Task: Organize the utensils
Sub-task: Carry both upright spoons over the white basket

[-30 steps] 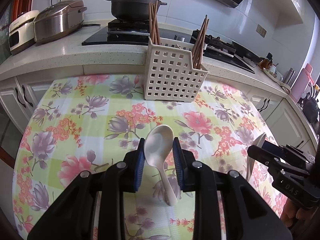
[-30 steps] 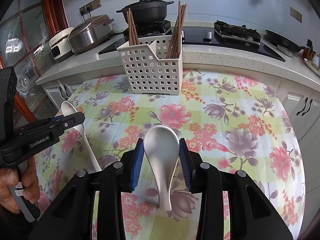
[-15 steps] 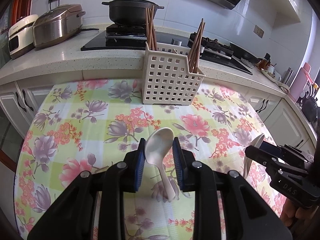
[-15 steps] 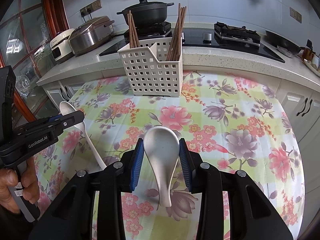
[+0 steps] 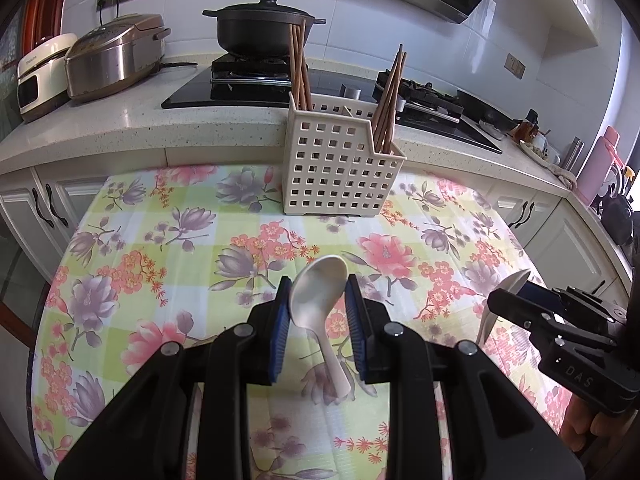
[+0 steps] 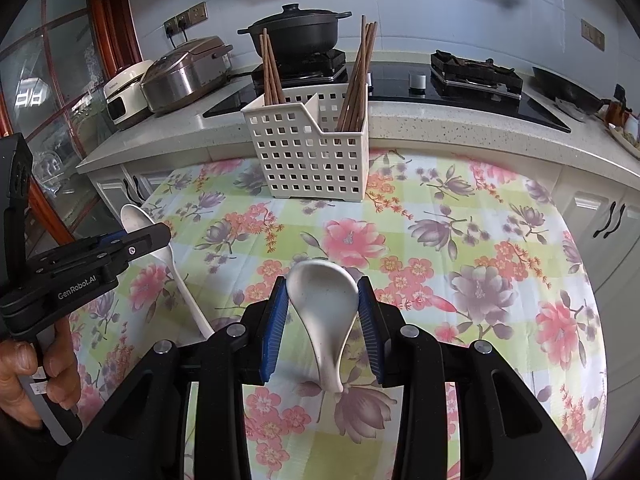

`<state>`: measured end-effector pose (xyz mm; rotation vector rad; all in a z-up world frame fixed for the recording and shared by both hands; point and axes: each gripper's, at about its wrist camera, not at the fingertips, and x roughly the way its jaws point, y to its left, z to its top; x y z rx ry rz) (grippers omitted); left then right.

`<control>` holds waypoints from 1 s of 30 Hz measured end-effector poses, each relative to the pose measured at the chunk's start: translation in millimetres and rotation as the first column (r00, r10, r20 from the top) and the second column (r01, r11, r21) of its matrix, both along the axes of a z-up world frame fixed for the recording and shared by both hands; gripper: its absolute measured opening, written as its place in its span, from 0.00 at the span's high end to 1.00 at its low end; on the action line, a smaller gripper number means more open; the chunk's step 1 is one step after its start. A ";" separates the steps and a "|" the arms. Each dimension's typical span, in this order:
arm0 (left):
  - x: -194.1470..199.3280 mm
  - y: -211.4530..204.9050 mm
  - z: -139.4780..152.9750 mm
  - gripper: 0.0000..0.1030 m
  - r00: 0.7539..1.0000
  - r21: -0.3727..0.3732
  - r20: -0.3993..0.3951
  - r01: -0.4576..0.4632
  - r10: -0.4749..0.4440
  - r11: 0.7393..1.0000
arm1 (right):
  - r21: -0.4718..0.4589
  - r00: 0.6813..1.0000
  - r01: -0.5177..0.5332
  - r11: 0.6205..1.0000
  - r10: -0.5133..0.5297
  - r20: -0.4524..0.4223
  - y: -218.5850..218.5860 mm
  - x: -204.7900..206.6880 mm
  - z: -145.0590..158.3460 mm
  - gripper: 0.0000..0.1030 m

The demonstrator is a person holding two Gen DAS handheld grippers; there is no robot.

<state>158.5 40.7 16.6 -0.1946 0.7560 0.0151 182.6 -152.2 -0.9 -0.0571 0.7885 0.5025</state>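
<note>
My left gripper (image 5: pixel 318 308) is shut on a white spoon (image 5: pixel 316 300), bowl forward, handle hanging down, held above the floral tablecloth (image 5: pixel 160 272). My right gripper (image 6: pixel 322 308) is shut on a second white spoon (image 6: pixel 324 304) in the same way. A white perforated utensil basket (image 5: pixel 340 172) stands at the table's far edge, with brown chopsticks (image 5: pixel 300 68) upright in its compartments. In the right wrist view the basket (image 6: pixel 312 156) is straight ahead and the left gripper (image 6: pixel 156 236) with its spoon (image 6: pixel 134 218) is at the left. The right gripper (image 5: pixel 504 300) shows at the right in the left wrist view.
Behind the table runs a stone counter (image 5: pixel 120 124) with a black pot (image 5: pixel 260 28) on a hob, a rice cooker (image 5: pixel 112 56) and a white appliance (image 5: pixel 40 68). White cabinets (image 6: pixel 600 216) sit below it.
Both grippers have risen a little and moved toward the basket, each keeping its spoon. The basket sits lower and slightly larger in both views.
</note>
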 end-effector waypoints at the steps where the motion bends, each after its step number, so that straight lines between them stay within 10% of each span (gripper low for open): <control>1: 0.2 0.1 1.6 0.75 1.000 0.002 0.003 0.001 -0.001 1.000 | 0.000 1.000 -0.001 1.000 0.001 0.002 0.4 0.1 0.6 0.66; 30: 26.9 -2.0 45.6 0.75 0.996 0.057 0.084 0.025 -0.030 0.998 | 0.040 0.999 -0.024 0.999 0.022 0.049 6.0 30.7 47.0 0.67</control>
